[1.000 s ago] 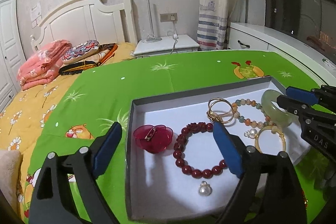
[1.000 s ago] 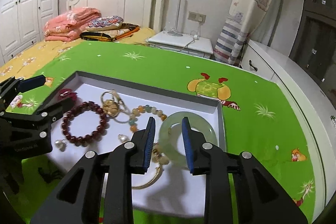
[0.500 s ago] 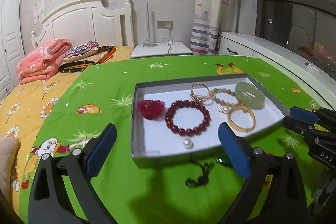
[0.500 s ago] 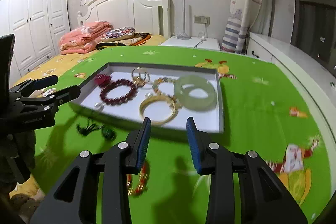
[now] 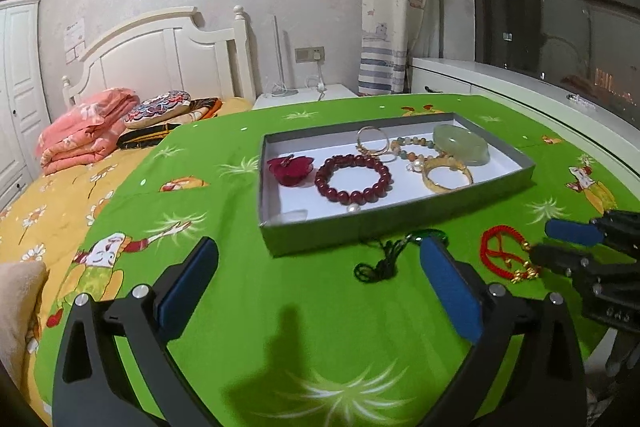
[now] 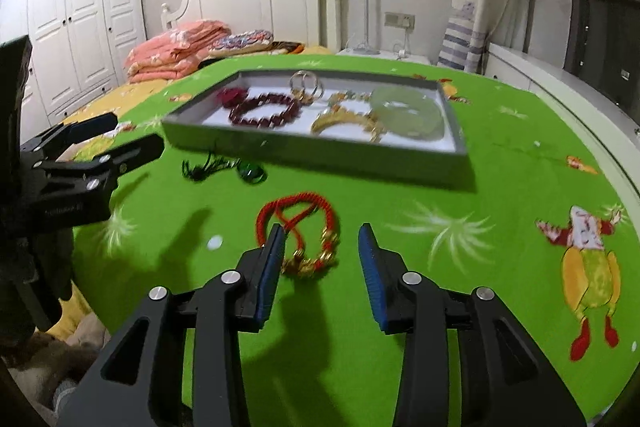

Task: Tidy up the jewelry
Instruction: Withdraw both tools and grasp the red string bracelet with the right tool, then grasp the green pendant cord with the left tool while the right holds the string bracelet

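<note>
Red braided cord bracelet (image 6: 298, 227), with gold beads bunched at its near end, lies loose on the green cartoon-print cloth (image 6: 500, 187) outside the grey tray (image 6: 316, 147), directly ahead of the right gripper (image 6: 320, 255). Its fingers (image 6: 370, 267) are spread wide and hold nothing. The beaded end sits just beyond the gap between the tips, nearer the left-hand finger, which is just beside the cord. The bracelet's long axis runs away from the gripper toward the tray, the cord loop at the far end and the beads pointing back at the fingers.

Well to the bracelet's left is the left gripper (image 5: 316, 283), also spread wide with nothing in it, so the right one is plainly nearer. Ahead of the left one lies a dark green cord pendant (image 5: 394, 255), just beside the tray's near wall.

Inside the tray are a dark red bead bracelet (image 5: 352, 179), a gold bangle (image 5: 446, 175) and a pale jade bangle (image 5: 464, 145). The likely next grasp is across the beaded end, a slight shift leftward first.
</note>
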Motion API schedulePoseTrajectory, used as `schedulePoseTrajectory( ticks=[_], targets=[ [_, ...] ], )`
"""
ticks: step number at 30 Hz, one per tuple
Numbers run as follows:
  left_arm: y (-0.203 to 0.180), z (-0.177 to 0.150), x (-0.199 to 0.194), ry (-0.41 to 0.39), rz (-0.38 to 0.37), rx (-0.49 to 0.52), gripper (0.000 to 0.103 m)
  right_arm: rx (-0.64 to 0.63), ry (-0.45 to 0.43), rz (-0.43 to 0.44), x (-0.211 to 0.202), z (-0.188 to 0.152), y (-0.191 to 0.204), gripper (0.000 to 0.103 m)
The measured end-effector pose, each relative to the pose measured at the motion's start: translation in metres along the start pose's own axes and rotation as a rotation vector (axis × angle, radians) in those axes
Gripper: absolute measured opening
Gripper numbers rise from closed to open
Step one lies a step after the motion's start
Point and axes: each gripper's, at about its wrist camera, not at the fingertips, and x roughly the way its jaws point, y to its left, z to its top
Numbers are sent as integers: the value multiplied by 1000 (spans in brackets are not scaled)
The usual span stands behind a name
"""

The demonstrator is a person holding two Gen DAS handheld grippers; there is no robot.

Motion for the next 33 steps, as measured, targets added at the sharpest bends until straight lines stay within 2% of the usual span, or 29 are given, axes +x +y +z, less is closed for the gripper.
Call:
schedulePoseTrajectory(
  ticks=[7, 12, 15, 19, 22, 24, 27, 33],
  targets=[
    [8, -2, 7, 34, -65, -53, 98, -13, -2, 4, 2, 5, 8, 41],
    [11, -1, 11, 50, -81, -78, 98, -19, 8, -34, 7, 17, 8, 40],
    [9, -1, 10, 43, -80, -73, 98, -18, 44, -60, 17, 24, 5, 39],
    [9, -2, 11, 41, -83, -71, 98, -41, 98, -51, 30, 26, 8, 37],
    [10, -2, 12, 48, -91, -80, 98, -53, 102, -39, 34, 25, 12, 32],
    [11, -2, 12, 49, -94, -86, 98, -70, 99, -31, 34, 25, 15, 21],
    [11, -3, 13, 51, -98, -84, 98, -89, 83, -32, 32, 21, 20, 10],
    [8, -2, 13, 63, -91, -67, 98, -36, 17, -29, 19, 14, 15, 6]
  ],
)
